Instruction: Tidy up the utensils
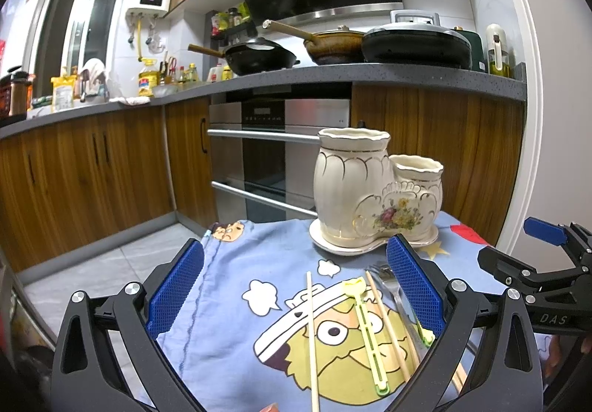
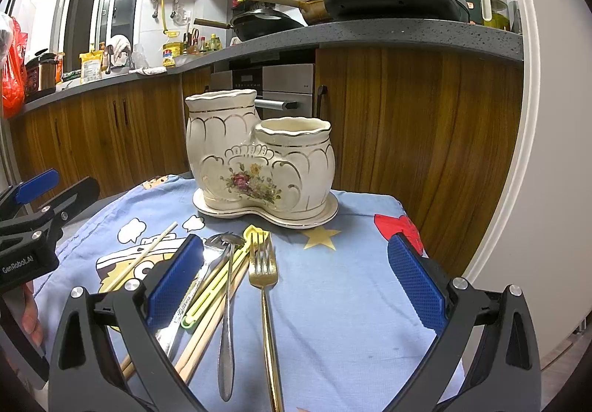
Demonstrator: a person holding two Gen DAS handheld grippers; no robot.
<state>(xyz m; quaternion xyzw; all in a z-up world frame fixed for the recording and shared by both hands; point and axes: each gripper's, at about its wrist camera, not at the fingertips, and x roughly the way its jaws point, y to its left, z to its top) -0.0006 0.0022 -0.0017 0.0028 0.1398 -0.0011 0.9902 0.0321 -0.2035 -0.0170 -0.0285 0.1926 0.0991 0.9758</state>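
Ceramic and cream-coloured, the twin-cup utensil holder stands empty on its saucer at the far side of the desk, apparently waiting to receive the cutlery. Before it lie the gold fork, a silver fork, wooden chopsticks and a yellow-green plastic pick, loose on the cartoon-printed cloth. Both the left gripper and the right gripper hover low with jaws spread wide and holding nothing, the right one seemingly lined up over the gold fork for a first pickup.
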